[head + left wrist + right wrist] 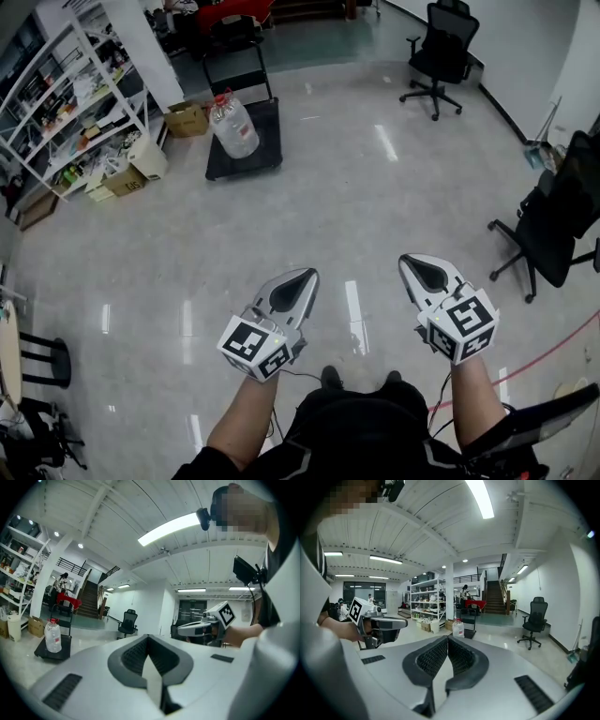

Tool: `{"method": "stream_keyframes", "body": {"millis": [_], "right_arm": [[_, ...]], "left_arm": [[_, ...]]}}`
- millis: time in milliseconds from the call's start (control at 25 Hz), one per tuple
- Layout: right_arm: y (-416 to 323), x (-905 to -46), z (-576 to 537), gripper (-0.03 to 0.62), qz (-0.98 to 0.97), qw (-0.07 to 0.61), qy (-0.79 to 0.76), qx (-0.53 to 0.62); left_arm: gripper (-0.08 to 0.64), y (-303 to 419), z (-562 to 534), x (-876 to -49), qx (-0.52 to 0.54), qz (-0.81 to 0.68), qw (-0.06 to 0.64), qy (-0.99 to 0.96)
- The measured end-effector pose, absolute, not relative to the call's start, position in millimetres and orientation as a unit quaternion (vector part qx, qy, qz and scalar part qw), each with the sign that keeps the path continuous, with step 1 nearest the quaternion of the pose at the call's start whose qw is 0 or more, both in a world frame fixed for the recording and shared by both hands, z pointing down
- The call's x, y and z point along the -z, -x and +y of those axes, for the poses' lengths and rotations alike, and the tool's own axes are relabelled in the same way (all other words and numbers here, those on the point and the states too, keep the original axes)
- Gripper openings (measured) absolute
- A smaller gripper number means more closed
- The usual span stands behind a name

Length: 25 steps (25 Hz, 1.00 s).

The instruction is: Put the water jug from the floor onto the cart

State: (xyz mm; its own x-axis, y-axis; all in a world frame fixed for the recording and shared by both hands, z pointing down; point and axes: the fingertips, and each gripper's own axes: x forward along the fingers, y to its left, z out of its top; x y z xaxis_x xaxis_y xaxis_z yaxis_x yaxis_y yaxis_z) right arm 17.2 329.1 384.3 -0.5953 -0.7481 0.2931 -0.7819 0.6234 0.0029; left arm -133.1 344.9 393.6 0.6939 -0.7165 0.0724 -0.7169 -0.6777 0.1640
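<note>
A clear water jug [234,127] with a red cap stands upright on a low black cart [267,131], far ahead on the floor. It is small in the left gripper view, where the jug [53,637] rests on the cart [64,648]. The right gripper view has the jug [458,628] in the middle distance. My left gripper [307,276] and right gripper [411,262] are held side by side in front of me, well short of the cart. Both are shut with nothing between their pads.
A white shelf rack [66,103] with cardboard boxes [187,119] stands left of the cart. Office chairs are at the back right [439,56] and the right edge [553,225]. A black stool [42,361] is at the near left. Glossy floor lies between me and the cart.
</note>
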Motion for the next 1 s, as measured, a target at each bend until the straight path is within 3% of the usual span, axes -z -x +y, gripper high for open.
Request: {"method": "stream_keyframes", "body": {"millis": [280, 720, 1000], "right_arm": [[-61, -392, 382, 0.003, -0.897, 0.119, -0.419, -0.076], [-176, -398, 480, 0.003, -0.908, 0.119, -0.395, -0.074], [-172, -391, 524, 0.003, -0.911, 0.109, -0.390, -0.075]], "left_arm": [[-0.009, 96, 397, -396, -0.015, -0.411, 0.089, -0.907], [-0.009, -22, 495, -396, -0.031, -0.429, 0.104, -0.897], [-0.009, -30, 548, -385, -0.038, -0.420, 0.096, -0.902]]}}
